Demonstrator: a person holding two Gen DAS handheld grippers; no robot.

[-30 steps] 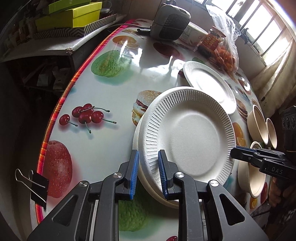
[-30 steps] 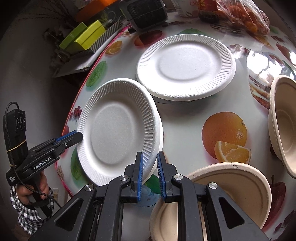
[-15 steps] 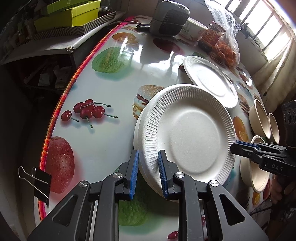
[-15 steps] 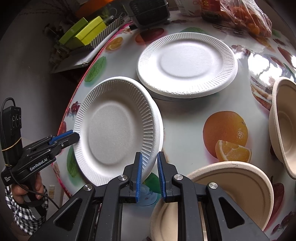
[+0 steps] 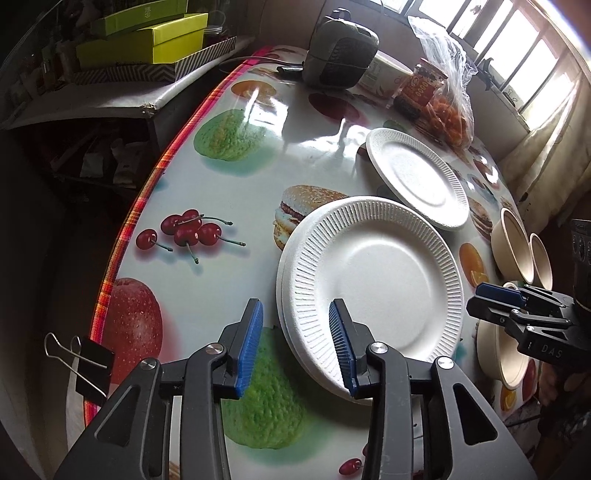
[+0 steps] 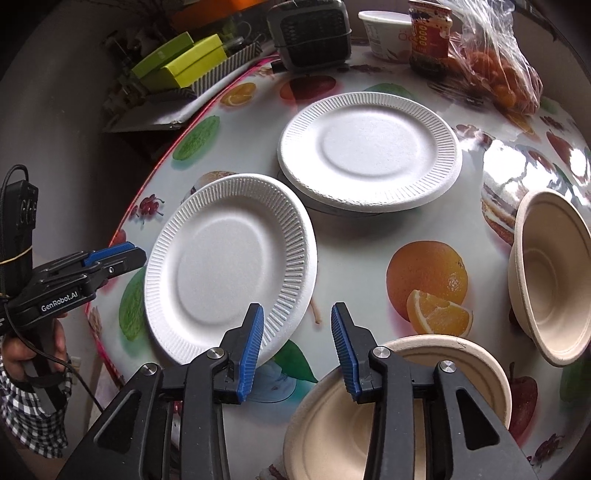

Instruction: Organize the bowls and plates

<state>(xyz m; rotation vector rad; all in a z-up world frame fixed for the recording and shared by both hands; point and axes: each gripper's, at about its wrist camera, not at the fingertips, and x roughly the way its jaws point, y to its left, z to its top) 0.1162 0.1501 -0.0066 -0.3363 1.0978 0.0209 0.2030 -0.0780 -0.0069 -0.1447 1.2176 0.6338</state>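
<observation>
While both sets of jaws are opening, neither grips anything. Left gripper [image 5: 295, 343]: pads apart, near rim of the white plate stack [image 5: 373, 284] sits between them, no pad pressing on it. Right gripper [image 6: 297, 341]: pads apart at the opposite rim of the same stack [image 6: 229, 262], the edge just beside its left pad, clear of the right one. Stack rests flat on the fruit-print table [image 5: 221, 192], top plate slightly offset from the one below. Second white plate [image 6: 369, 155] lies farther back, near the stack, not touching. Two beige bowls to the right: one [image 6: 550, 273] tilted on its side, one [image 6: 399, 417] under the right gripper. Jar [image 6: 430, 35] and bag of oranges [image 6: 498, 74] at the far edge.
</observation>
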